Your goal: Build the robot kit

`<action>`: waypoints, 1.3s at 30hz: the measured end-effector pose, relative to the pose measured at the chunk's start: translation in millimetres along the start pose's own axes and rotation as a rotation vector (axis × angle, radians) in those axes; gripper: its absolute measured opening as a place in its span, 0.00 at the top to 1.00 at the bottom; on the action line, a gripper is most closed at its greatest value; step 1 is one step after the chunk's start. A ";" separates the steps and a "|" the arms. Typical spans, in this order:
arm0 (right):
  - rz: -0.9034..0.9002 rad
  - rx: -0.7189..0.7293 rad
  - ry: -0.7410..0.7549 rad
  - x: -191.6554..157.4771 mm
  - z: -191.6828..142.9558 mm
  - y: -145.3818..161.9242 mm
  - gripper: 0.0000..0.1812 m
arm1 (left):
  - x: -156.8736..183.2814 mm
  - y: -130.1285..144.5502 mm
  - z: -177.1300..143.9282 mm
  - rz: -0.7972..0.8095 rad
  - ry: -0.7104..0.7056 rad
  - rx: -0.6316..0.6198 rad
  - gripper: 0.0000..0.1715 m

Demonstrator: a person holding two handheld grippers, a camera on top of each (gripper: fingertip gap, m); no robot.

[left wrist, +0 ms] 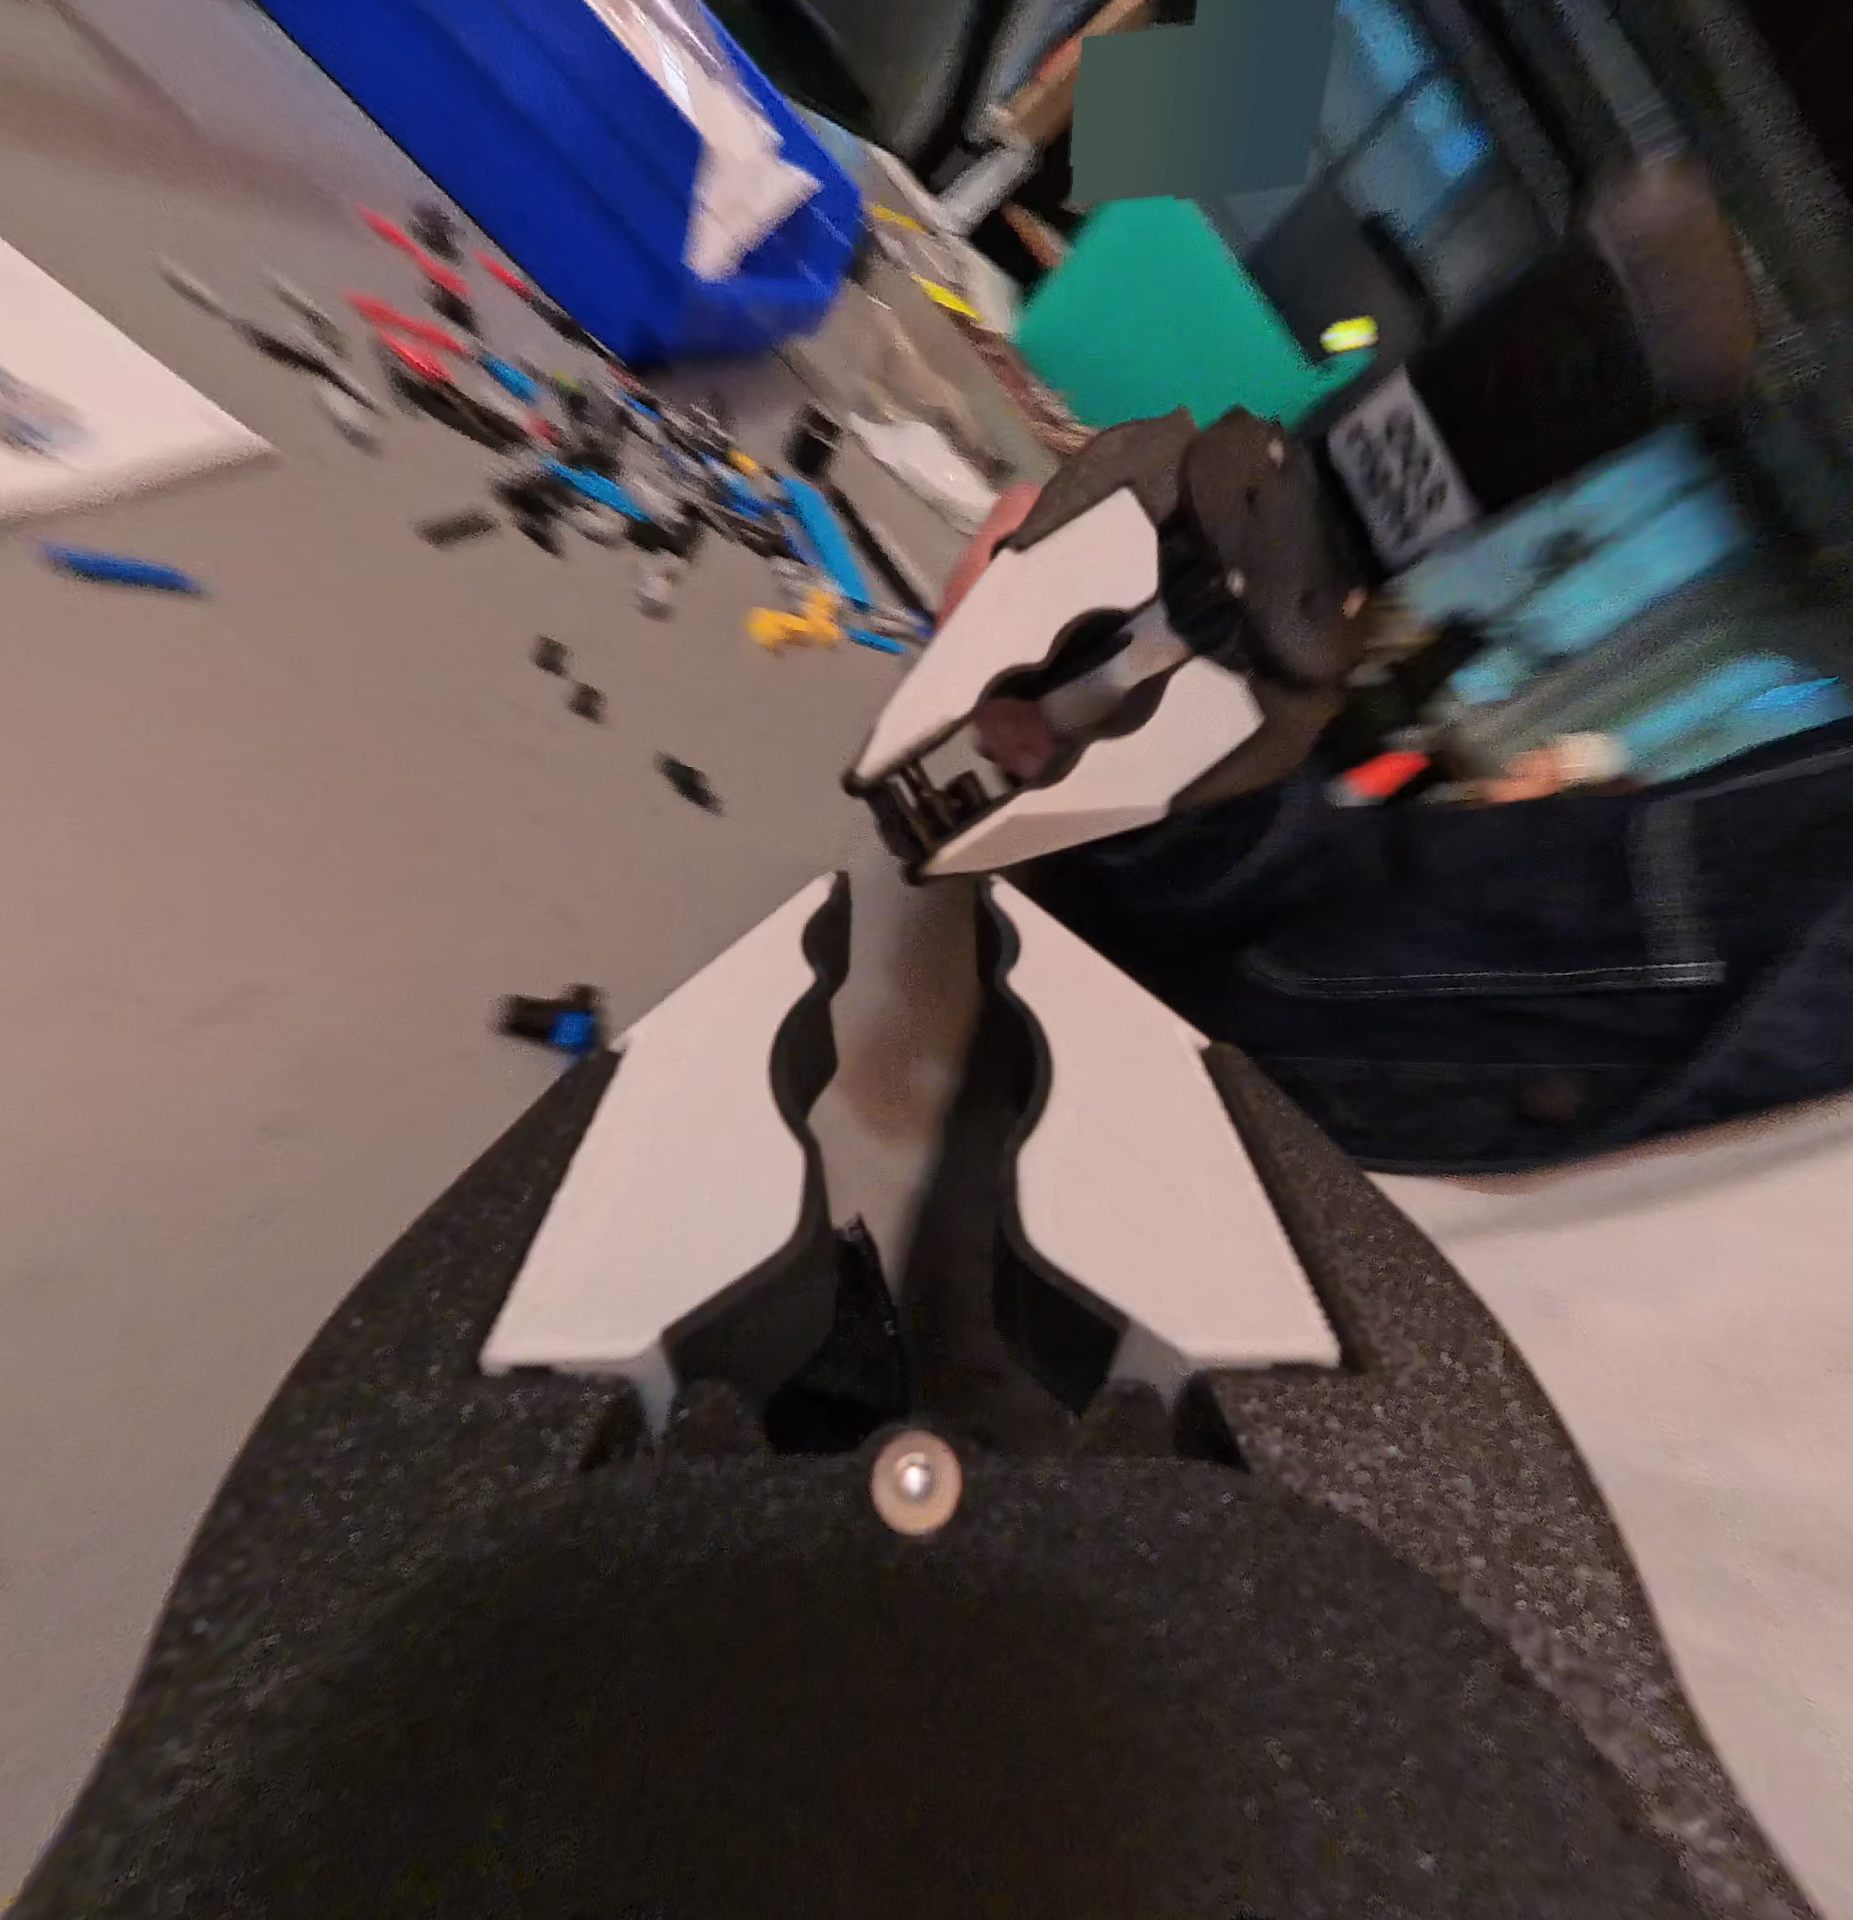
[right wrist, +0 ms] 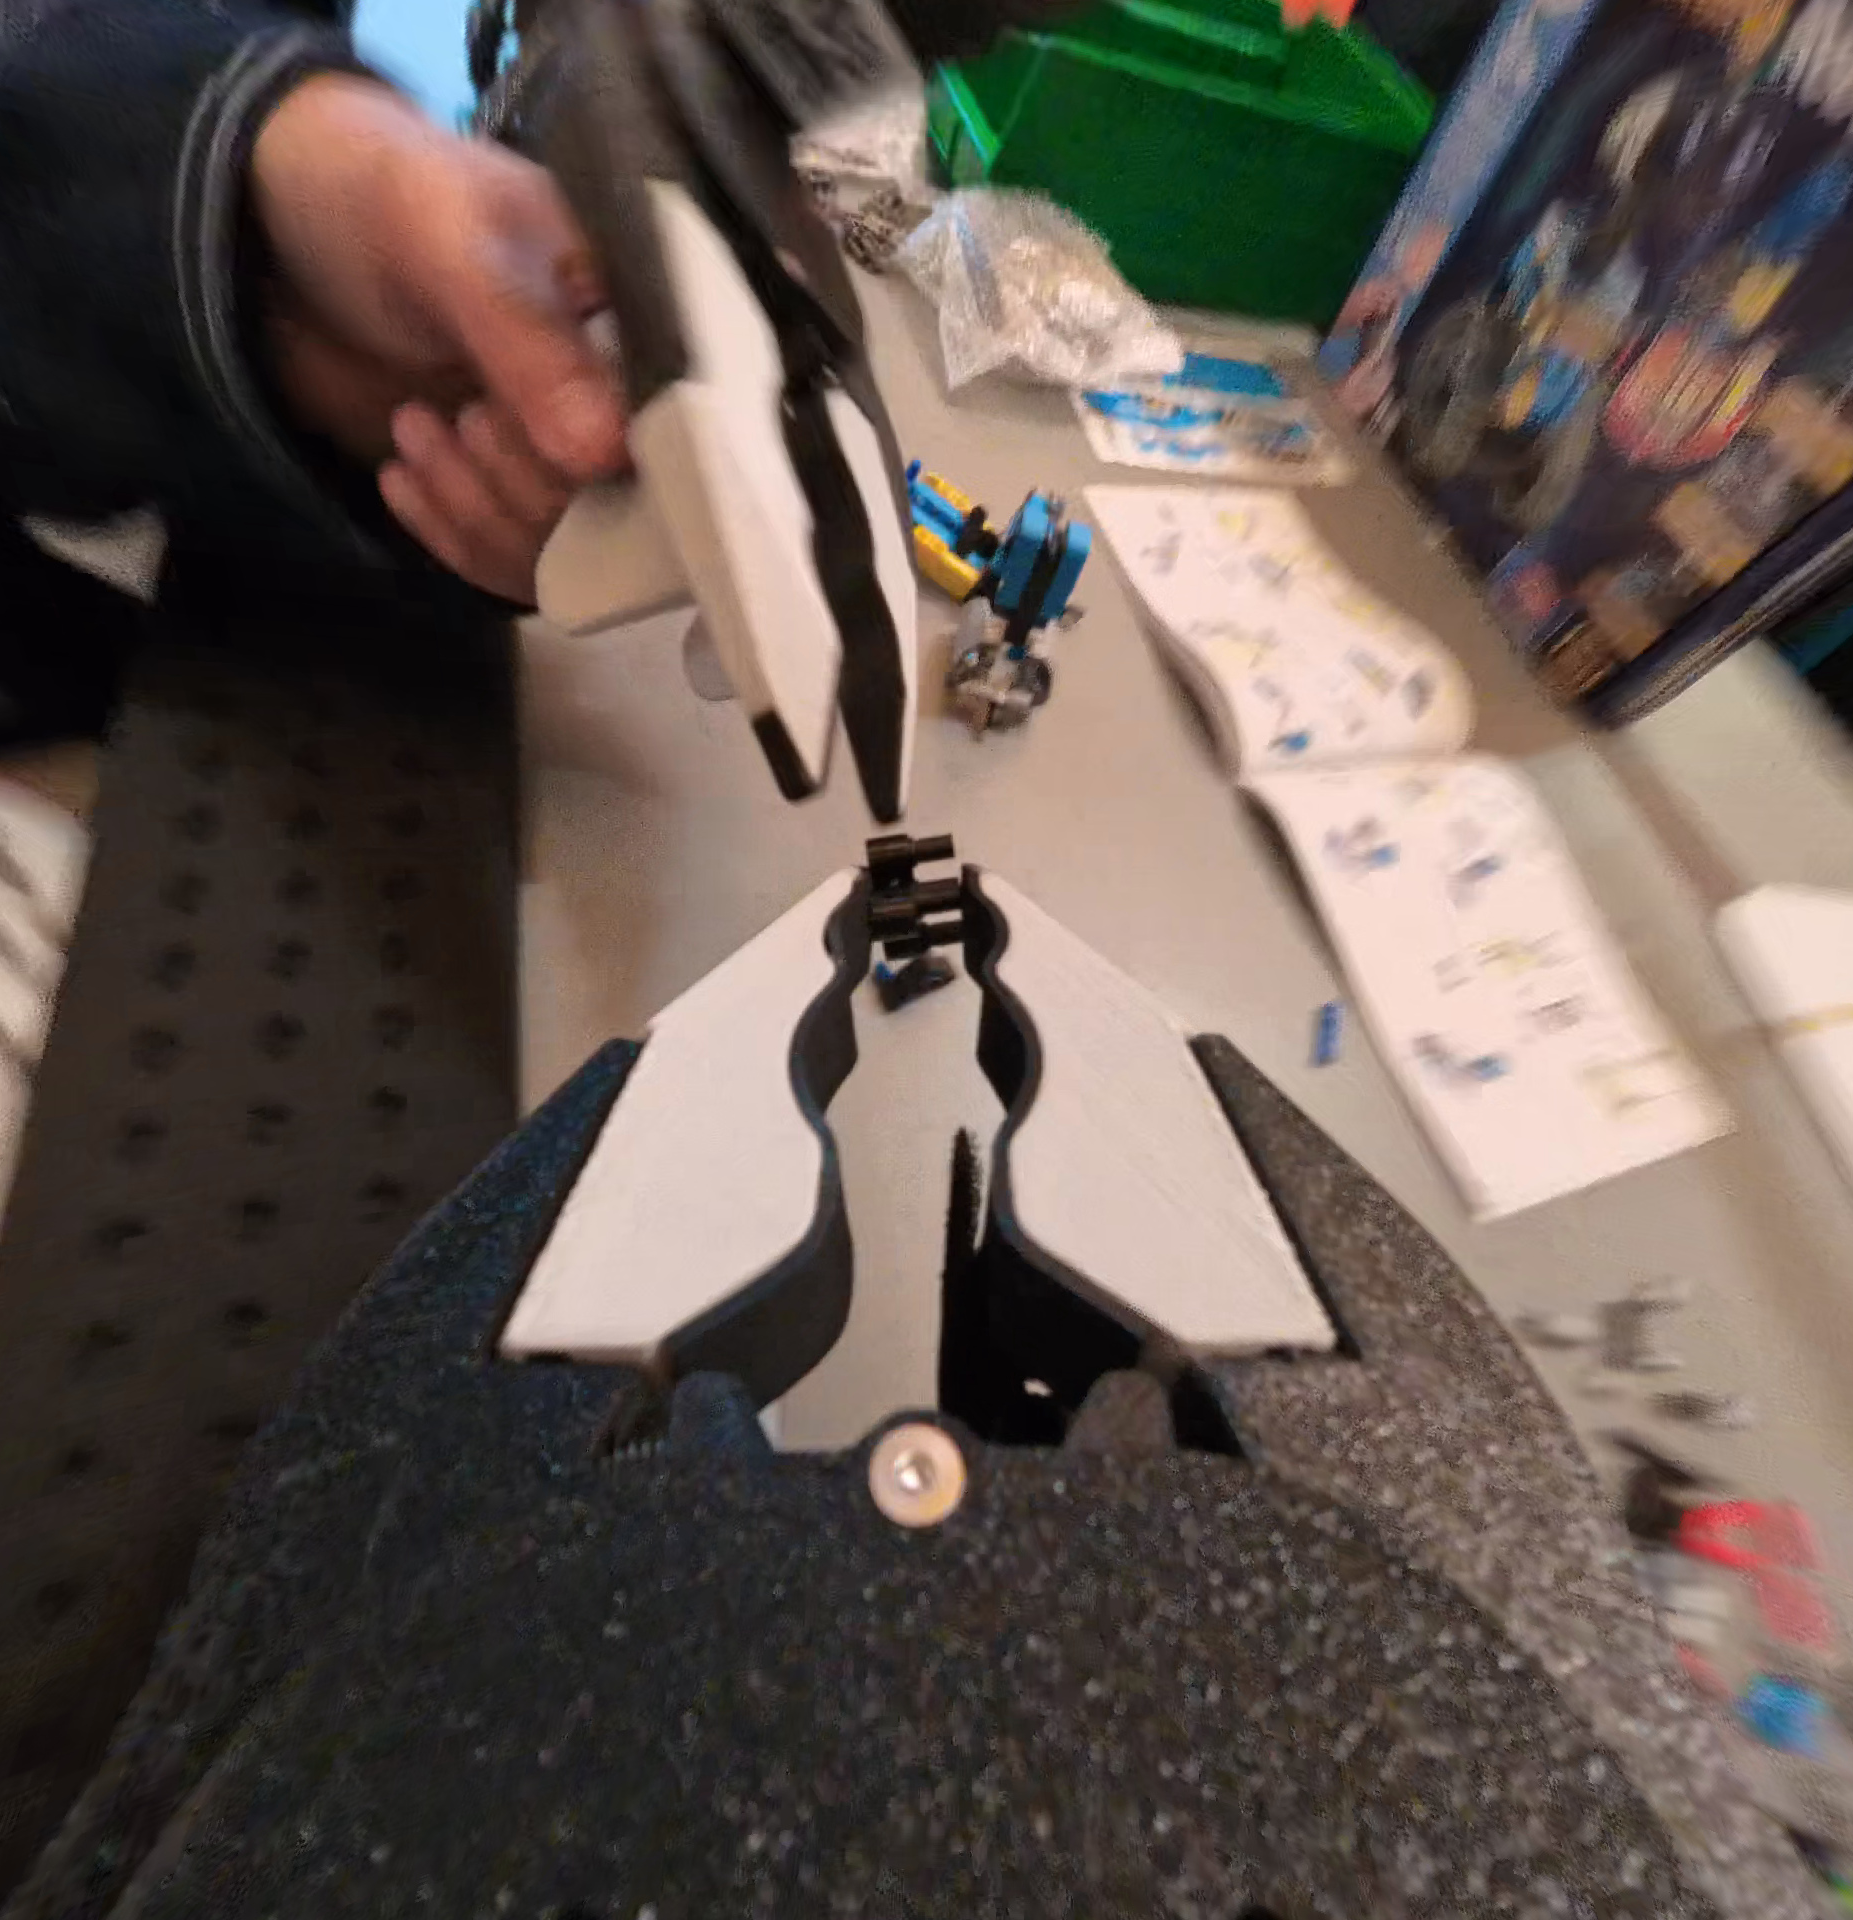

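Note:
My right gripper (right wrist: 914,883) is shut on a small black toothed toy piece (right wrist: 906,894), which sticks out past its tips above the grey table (right wrist: 1088,831). My left gripper (left wrist: 914,883) is open and empty, its tips just below the right gripper (left wrist: 917,821) and the black piece (left wrist: 932,800). In the right wrist view the left gripper (right wrist: 839,790) points down at the piece from just above, held by a hand (right wrist: 434,343). The two grippers' tips are almost touching.
Loose toy pieces (left wrist: 610,468) lie near a blue bin (left wrist: 589,156). A blue and yellow partly built model (right wrist: 1015,582), open instruction booklets (right wrist: 1421,883), a plastic bag (right wrist: 1026,281), a green box (right wrist: 1182,135) and a colourful box (right wrist: 1649,312) are on the table. A person's dark trousers (left wrist: 1473,987) are at the table edge.

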State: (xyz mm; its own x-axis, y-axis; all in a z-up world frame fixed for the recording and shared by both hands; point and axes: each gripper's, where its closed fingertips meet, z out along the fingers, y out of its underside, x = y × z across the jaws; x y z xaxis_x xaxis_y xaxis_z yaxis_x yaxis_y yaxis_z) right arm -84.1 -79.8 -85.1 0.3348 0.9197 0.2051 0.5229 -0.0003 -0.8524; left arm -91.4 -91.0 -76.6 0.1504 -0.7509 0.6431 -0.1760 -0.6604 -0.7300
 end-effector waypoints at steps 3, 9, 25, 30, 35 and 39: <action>0.408 0.116 -0.163 9.4 7.5 -7.9 0.91 | -30.2 -3.4 -18.5 0.389 -0.365 0.029 0.84; 0.744 0.139 -0.334 11.3 30.1 -12.3 0.91 | -38.8 6.4 -19.6 1.042 -0.859 -0.054 0.78; 0.574 0.028 -0.171 0.3 49.2 4.6 0.91 | -51.2 6.2 -3.6 1.159 -1.012 -0.096 0.89; 0.824 0.164 -0.315 18.7 34.6 9.5 1.00 | -61.2 2.8 -10.1 1.191 -1.056 -0.130 0.96; 0.833 0.351 -0.249 59.8 5.1 -4.6 1.00 | -53.3 -17.2 -20.5 0.958 -0.874 0.068 0.96; 0.605 0.368 -0.166 96.7 -9.0 -18.4 0.93 | -29.2 -55.9 -32.4 0.588 -0.492 0.347 0.96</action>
State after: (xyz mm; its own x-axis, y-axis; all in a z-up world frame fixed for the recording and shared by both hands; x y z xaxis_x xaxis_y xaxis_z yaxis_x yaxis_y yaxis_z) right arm -54.3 5.5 -45.2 0.3436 0.8475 -0.4046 -0.0233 -0.4230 -0.9058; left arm -117.5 -32.0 -47.1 0.5486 -0.8358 0.0199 -0.0612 -0.0639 -0.9961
